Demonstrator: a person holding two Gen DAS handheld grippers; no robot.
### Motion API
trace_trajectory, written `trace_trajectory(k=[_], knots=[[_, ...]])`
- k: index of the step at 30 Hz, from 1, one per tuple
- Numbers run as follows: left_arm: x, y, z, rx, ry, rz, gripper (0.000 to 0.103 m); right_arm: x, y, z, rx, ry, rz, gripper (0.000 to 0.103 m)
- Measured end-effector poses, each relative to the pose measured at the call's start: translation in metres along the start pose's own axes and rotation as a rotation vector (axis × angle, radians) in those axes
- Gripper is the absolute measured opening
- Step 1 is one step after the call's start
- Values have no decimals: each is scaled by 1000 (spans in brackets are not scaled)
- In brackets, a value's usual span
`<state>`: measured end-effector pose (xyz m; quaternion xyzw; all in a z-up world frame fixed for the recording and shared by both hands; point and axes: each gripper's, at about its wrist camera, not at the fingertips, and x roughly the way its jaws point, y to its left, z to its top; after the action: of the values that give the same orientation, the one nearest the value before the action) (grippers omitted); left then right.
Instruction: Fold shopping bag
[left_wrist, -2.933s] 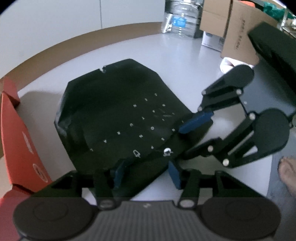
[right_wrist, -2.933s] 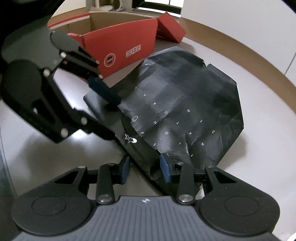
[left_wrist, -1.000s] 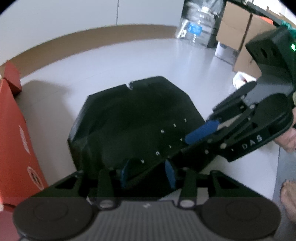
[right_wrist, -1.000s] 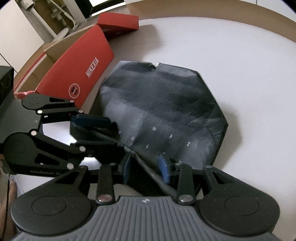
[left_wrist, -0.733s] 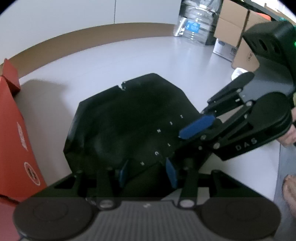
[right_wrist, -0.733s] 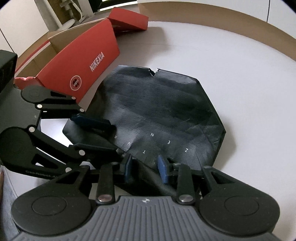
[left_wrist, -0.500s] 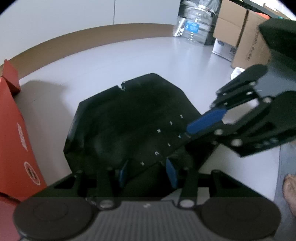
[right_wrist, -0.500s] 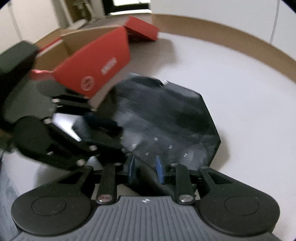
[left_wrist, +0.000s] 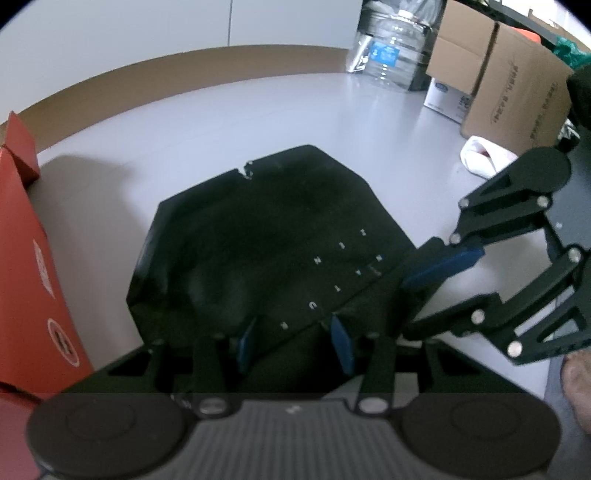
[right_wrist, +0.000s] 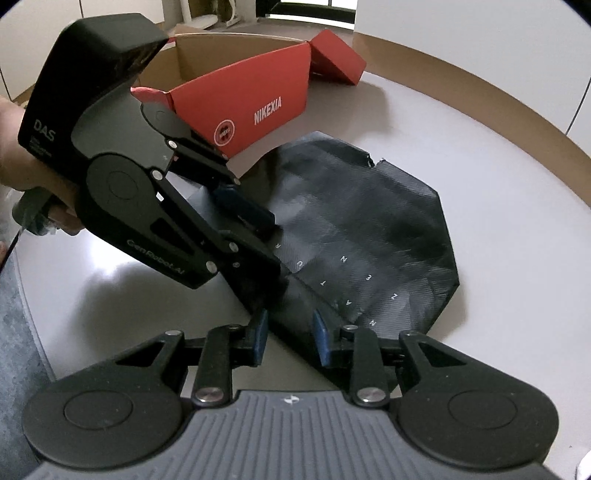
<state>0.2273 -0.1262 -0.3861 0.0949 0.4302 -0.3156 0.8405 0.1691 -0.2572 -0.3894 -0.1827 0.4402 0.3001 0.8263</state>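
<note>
Both the left gripper (left_wrist: 295, 341) and right gripper (right_wrist: 290, 338) clasp the black bag (right_wrist: 369, 221)'s folded near edge, jaws just widening on the right, a red box (right_wrist: 255, 99) at eleven o'clock.

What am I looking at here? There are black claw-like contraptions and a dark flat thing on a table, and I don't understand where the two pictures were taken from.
No robot here: a person holds a hand tool with two jaws in each hand, and each tool carries a wide-angle camera looking along its jaws. One picture is from the left gripper, the other from the right gripper; each also sees the other tool from the side. On the pale round table lies a black shopping bag, partly folded, with small white letters. Both tools have the bag's near folded edge between their blue pads; whether they pinch it I cannot tell. The right jaws have just been opening a little. Beside the bag stands an open red cardboard box. The left view also shows a water bottle and brown boxes.
</note>
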Motion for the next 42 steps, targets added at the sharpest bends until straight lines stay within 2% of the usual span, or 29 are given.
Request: trace_trajectory(k=[3, 7, 9, 14, 27, 32, 40, 42], knots=[[1, 0, 0, 0, 1, 1, 48, 5, 5, 0, -49, -7, -4, 42], [2, 0, 1, 2, 5, 4, 48, 9, 14, -1, -119, -6, -38, 45], [2, -1, 1, 2, 6, 6, 48, 11, 17, -2, -148, 1, -41, 51], [2, 0, 1, -1, 5, 9, 48, 16, 24, -3, -204, 11, -68, 55], [-8, 5, -2, -56, 2, -7, 46, 18, 21, -6, -200, -12, -58, 46], [-20, 3, -8, -32, -8, 1, 46, 15, 21, -9, -205, -13, -48, 45], [-29, 4, -7, -9, -15, -19, 51, 10, 15, -9, -170, -1, -17, 44], [-27, 3, -8, 11, -17, -22, 55, 11, 11, -6, -148, 3, -1, 44]])
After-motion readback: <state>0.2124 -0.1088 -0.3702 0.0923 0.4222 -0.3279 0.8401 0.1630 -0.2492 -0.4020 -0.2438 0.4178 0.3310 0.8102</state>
